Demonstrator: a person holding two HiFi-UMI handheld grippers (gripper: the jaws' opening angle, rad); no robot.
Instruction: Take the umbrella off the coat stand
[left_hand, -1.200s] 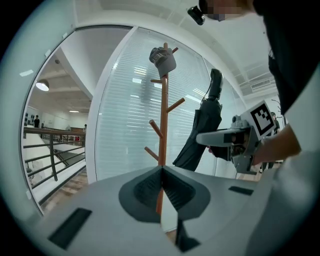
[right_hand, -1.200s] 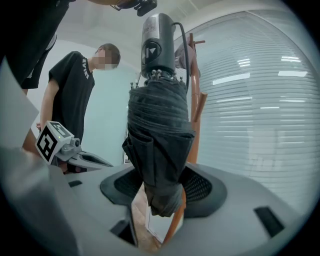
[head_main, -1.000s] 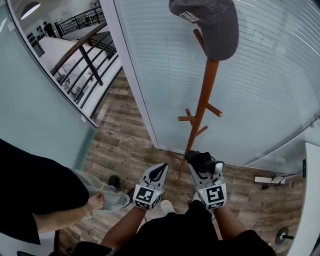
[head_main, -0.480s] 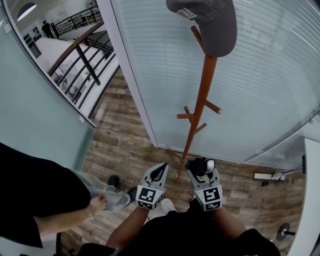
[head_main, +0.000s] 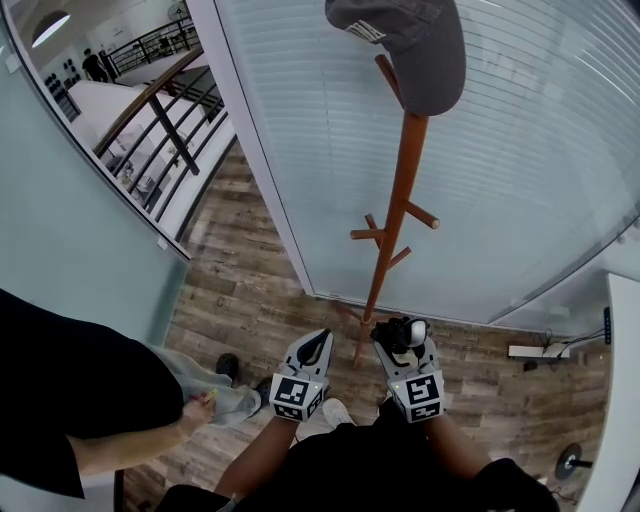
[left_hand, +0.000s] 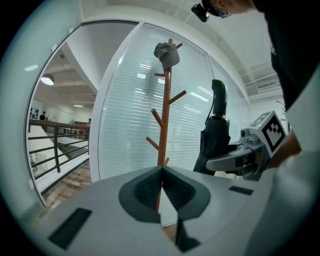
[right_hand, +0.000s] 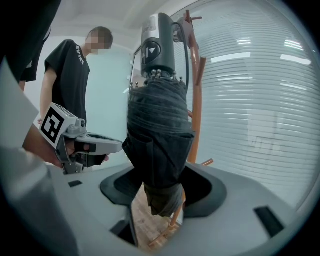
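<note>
The umbrella (right_hand: 159, 140), black and folded, stands upright between the jaws of the right gripper (head_main: 402, 340). Its grey handle is at 12 o'clock and its bunched canopy tip hangs just below the pads. The jaws stand wide apart yet press the fabric from both sides, so the gripper has the bundle clamped about its lower part. A thin cord loop curves down from the handle. It seems to hang free, though in the right gripper view it overlaps the post behind, so that is not certain.

In the left gripper view the umbrella is clear of the coat stand (head_main: 395, 220), at about 3 o'clock from its post and well apart from the pegs. In the head view it sits near the stand's foot, at roughly 2 o'clock from it.

The left gripper (head_main: 318, 342) is at 9 o'clock from the right one, its jaws pressed together with nothing between them.

A dark cap (head_main: 410, 45) hangs on the top of the stand, at 12 o'clock. Behind the stand runs a glass wall (head_main: 520, 150) with blinds, and underfoot is a wooden floor (head_main: 250, 290). A bystander (head_main: 60, 400) in black stands at 8 o'clock, and a railing (head_main: 170, 110) runs at 10 o'clock.
</note>
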